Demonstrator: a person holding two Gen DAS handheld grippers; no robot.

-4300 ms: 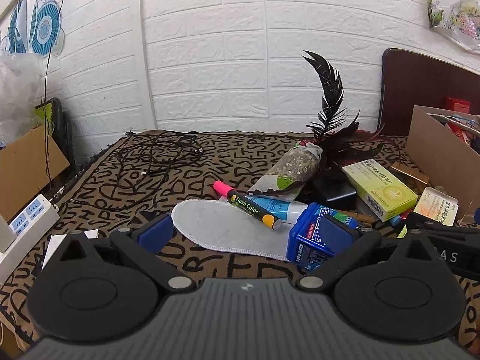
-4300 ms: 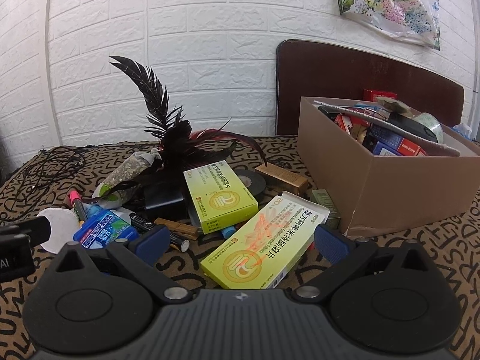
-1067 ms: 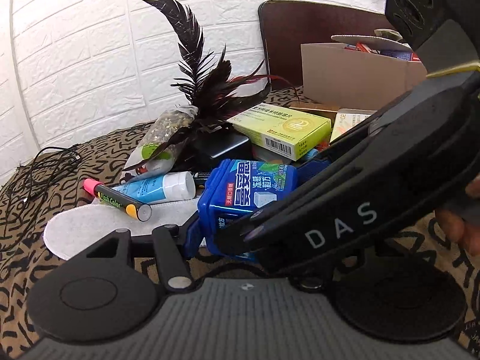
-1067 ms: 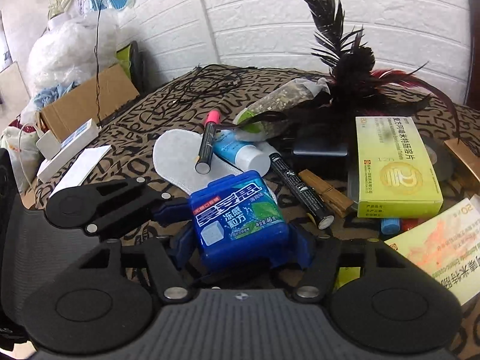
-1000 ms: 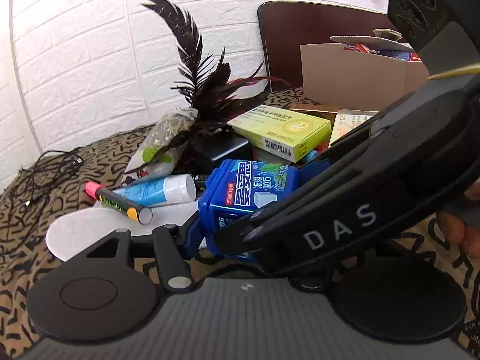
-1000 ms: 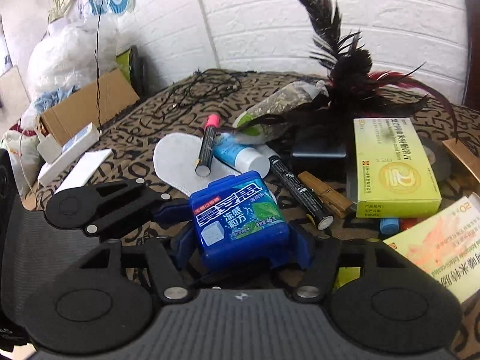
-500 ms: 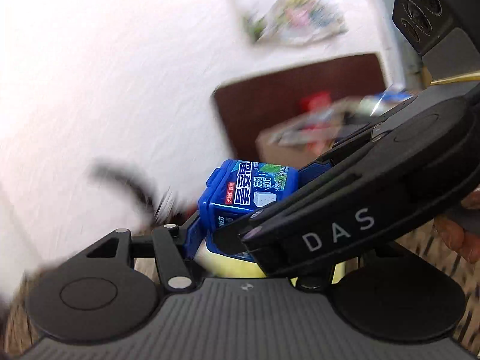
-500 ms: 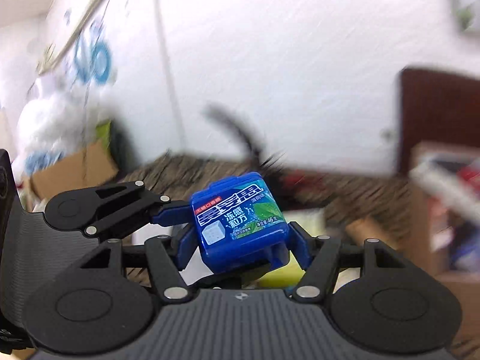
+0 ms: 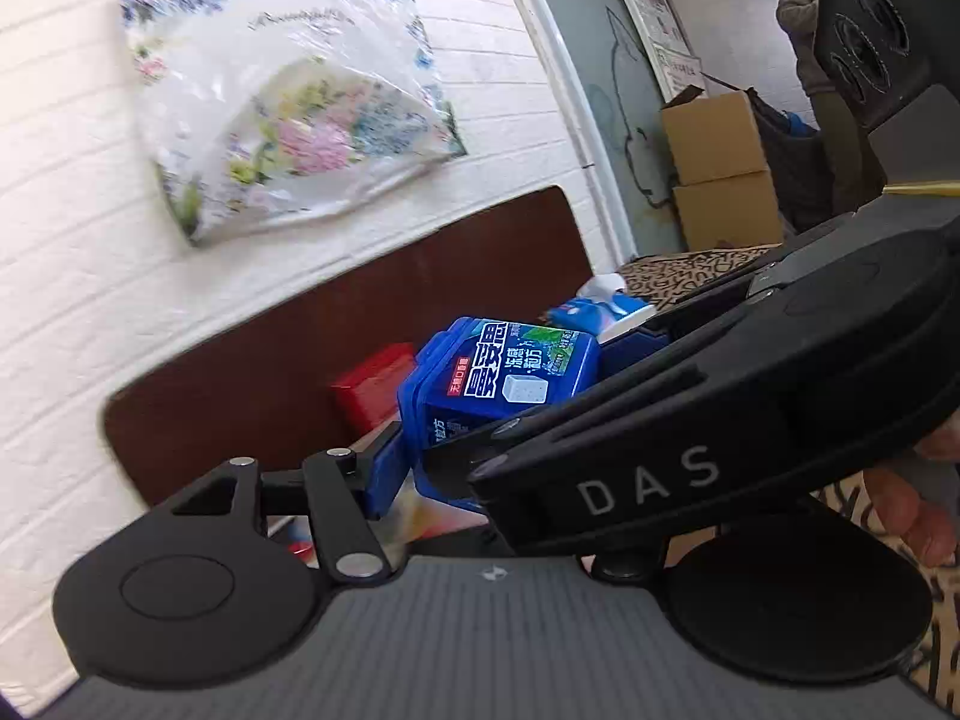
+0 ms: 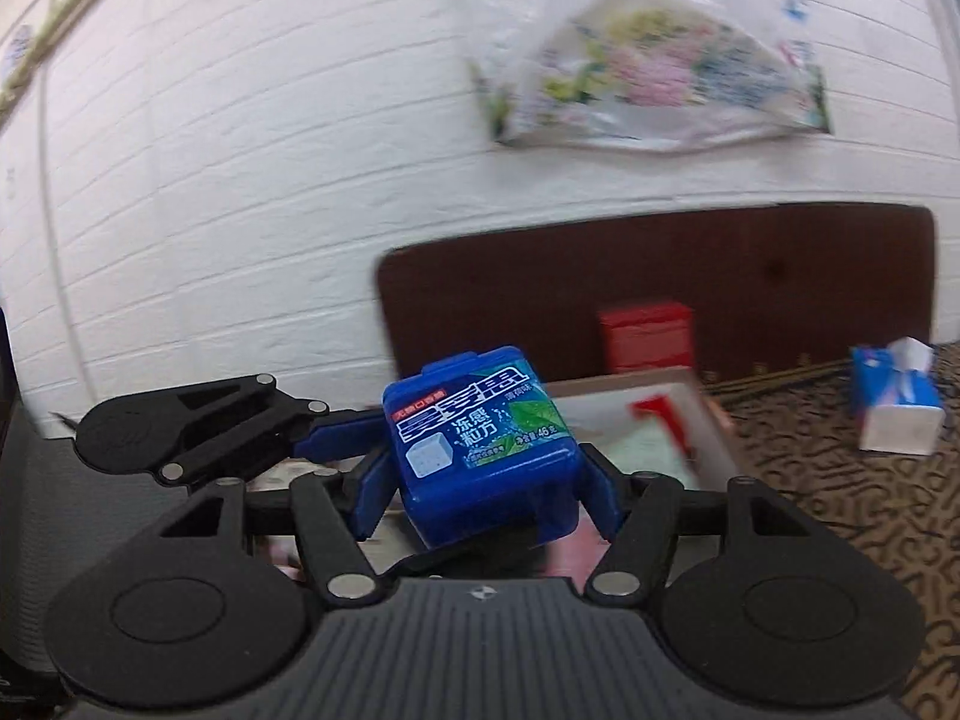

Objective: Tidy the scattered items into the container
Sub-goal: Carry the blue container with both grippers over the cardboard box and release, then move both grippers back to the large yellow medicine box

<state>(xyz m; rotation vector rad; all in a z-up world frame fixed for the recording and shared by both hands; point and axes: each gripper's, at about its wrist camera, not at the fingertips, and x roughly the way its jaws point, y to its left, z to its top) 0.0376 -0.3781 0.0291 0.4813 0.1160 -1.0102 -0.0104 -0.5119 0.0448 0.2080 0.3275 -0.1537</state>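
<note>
Grippers, my right gripper (image 10: 486, 495) and left gripper (image 9: 474, 468), both clamp the blue gum box (image 10: 483, 450) above the cardboard box (image 10: 708, 420)

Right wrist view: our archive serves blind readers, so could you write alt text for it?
A blue gum box is clamped between the blue pads of the right tool, with the left tool gripping its left side. Behind it are a red box, a brown board and a white brick wall.
</note>
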